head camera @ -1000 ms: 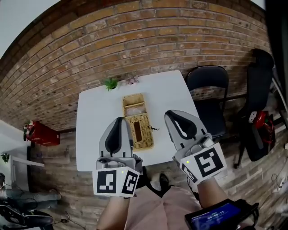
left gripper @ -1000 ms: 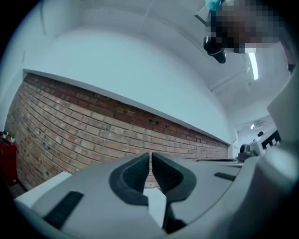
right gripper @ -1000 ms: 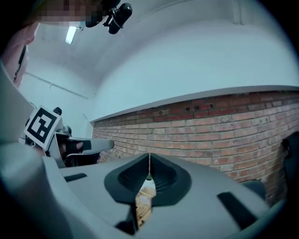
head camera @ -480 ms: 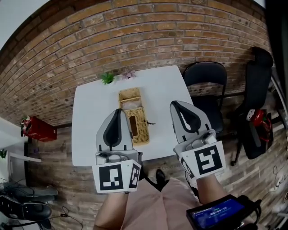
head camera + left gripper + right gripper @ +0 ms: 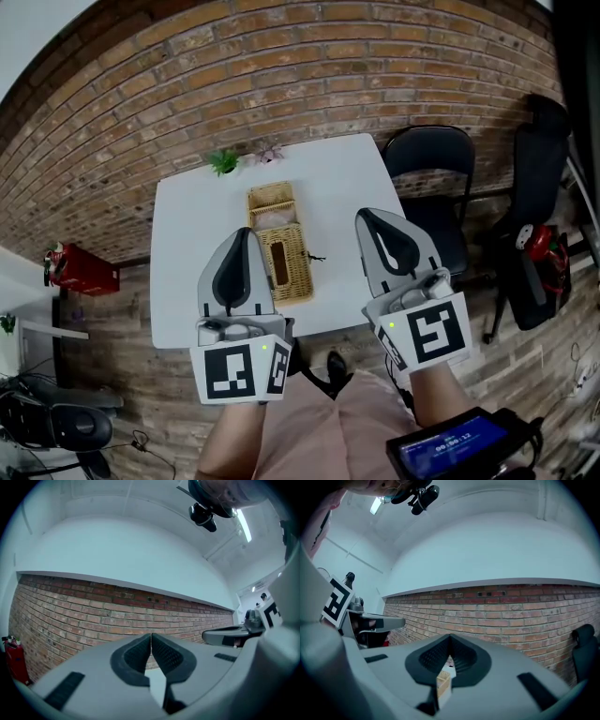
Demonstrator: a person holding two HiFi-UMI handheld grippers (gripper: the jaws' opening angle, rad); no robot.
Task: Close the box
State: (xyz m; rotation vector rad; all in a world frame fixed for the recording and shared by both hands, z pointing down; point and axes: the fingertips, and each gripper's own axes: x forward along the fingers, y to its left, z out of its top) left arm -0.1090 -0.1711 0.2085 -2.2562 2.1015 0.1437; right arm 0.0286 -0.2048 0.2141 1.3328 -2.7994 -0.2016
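A woven wicker box lies on the white table, its lid folded open and flat toward the brick wall. My left gripper hovers over the table just left of the box. Its jaws are shut with nothing between them. My right gripper hangs to the right of the box, past the table's right part. It is also shut and empty. Below the right jaws a corner of the box shows. Both grippers point level at the brick wall.
A small green plant stands at the table's far edge. To the right of the table is a black folding chair, with dark gear beyond it. A red extinguisher sits on the floor at left. A brick wall runs behind.
Both grippers stay in about the same place. The left gripper view has rolled a little toward level. In the head view the table and box have shifted slightly.
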